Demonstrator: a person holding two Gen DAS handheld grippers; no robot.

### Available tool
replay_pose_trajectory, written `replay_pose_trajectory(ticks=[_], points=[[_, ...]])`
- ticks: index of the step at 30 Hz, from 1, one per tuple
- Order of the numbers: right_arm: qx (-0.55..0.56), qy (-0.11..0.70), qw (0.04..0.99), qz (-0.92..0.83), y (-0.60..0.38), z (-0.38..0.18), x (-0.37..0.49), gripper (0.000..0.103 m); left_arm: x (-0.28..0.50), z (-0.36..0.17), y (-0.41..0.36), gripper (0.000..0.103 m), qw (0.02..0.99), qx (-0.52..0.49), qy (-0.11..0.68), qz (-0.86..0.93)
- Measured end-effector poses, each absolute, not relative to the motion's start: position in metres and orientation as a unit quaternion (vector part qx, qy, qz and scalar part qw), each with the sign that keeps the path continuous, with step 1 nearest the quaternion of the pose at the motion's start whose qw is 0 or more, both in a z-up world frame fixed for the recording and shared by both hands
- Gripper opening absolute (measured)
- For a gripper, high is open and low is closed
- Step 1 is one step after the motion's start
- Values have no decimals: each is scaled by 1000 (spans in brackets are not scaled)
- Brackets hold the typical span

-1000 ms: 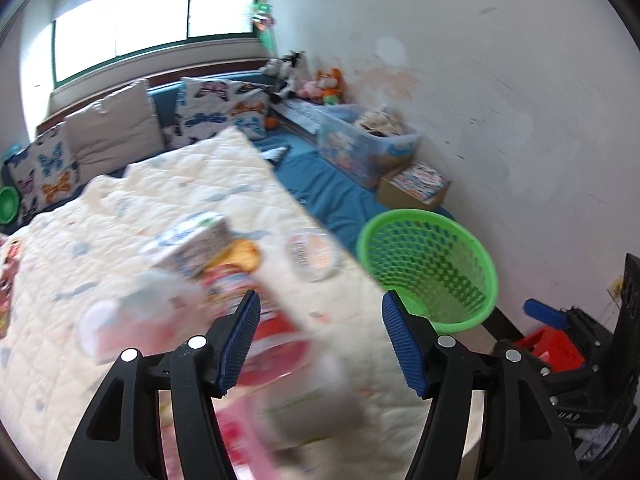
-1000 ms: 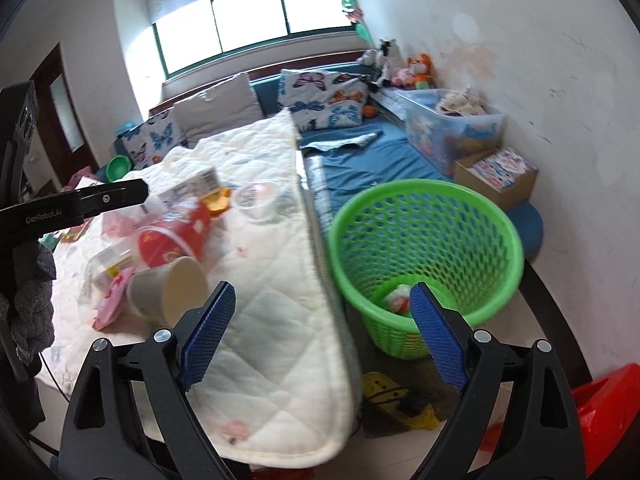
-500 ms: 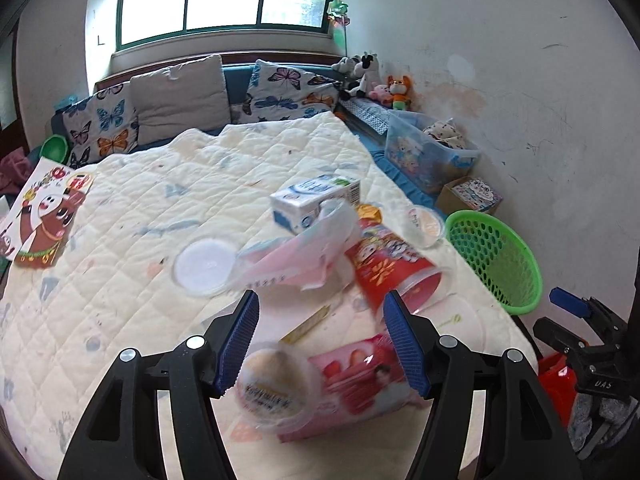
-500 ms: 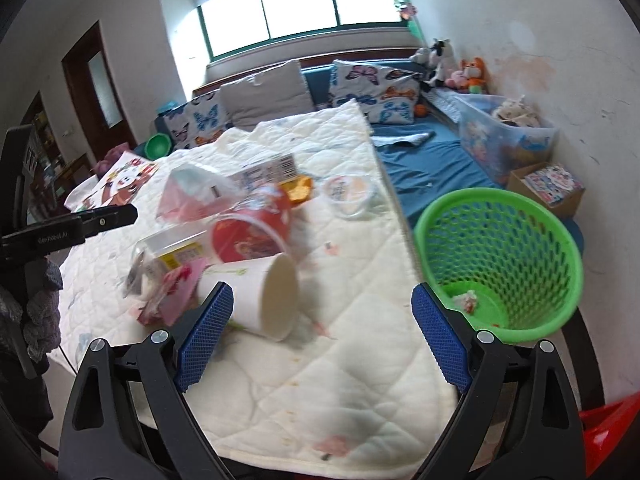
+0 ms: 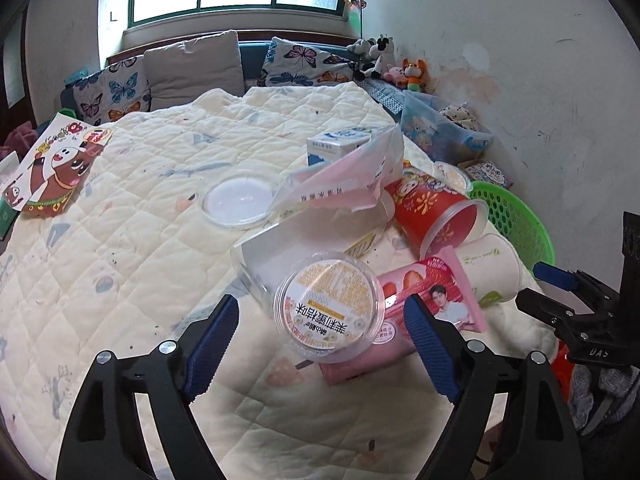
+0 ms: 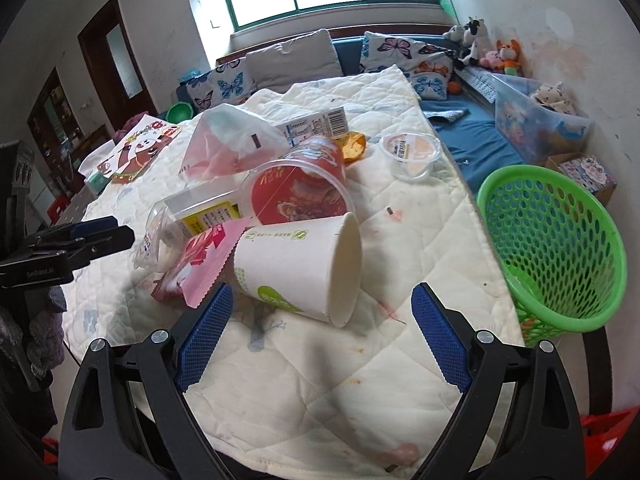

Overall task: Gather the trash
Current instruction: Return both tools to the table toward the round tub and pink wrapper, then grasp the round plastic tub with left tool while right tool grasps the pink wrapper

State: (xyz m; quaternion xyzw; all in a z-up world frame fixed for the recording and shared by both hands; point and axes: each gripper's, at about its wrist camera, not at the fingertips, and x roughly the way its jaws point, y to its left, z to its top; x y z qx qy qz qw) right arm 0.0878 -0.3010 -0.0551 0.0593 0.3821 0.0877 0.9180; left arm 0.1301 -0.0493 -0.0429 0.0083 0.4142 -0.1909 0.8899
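Quilted cream bedcover (image 6: pixel 420 240) serves as the work surface, and most of the trash is heaped on it. I count a white paper cup on its side (image 6: pixel 304 268), a red printed cup (image 6: pixel 304 188), a pink snack wrapper (image 5: pixel 436 300), a clear round lidded tub with a yellow label (image 5: pixel 330 306), a flat clear plastic lid (image 5: pixel 238 200), a crumpled plastic bag (image 6: pixel 228 144) and a blue-and-white carton (image 5: pixel 336 146). My left gripper (image 5: pixel 322 342) has just been opening; its jaws stand spread either side of the lidded tub without pressing it. My right gripper (image 6: pixel 322 338) is also spread wide and empty, just short of the paper cup. Beside the bed stands the green perforated plastic basket (image 6: pixel 560 248), with only a scrap visible at its bottom. I judge collection barely begun: nearly every item remains to be picked up and dropped in.
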Motion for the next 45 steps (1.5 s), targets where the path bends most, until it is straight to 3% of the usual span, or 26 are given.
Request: replay_pose_trajectory(ticks=[9, 11, 14, 21, 30, 45], points=[[24, 371, 924, 93, -287, -45, 81, 90, 146, -60, -58, 84, 879, 1, 435, -195], [17, 369, 924, 98, -284, -42, 80, 90, 149, -63, -59, 71, 876, -2, 439, -197], [5, 368, 923, 111, -278, -38, 81, 90, 150, -66, -59, 67, 873, -7, 442, -204], [-28, 379, 911, 163, -258, -32, 91, 90, 145, -60, -47, 67, 879, -9, 433, -200], [-153, 396, 869, 253, -201, -36, 108, 90, 139, -36, -10, 67, 896, -21, 410, -170], [-346, 444, 763, 317, -135, -81, 152, 94, 137, -36, 30, 67, 900, -36, 410, -143]])
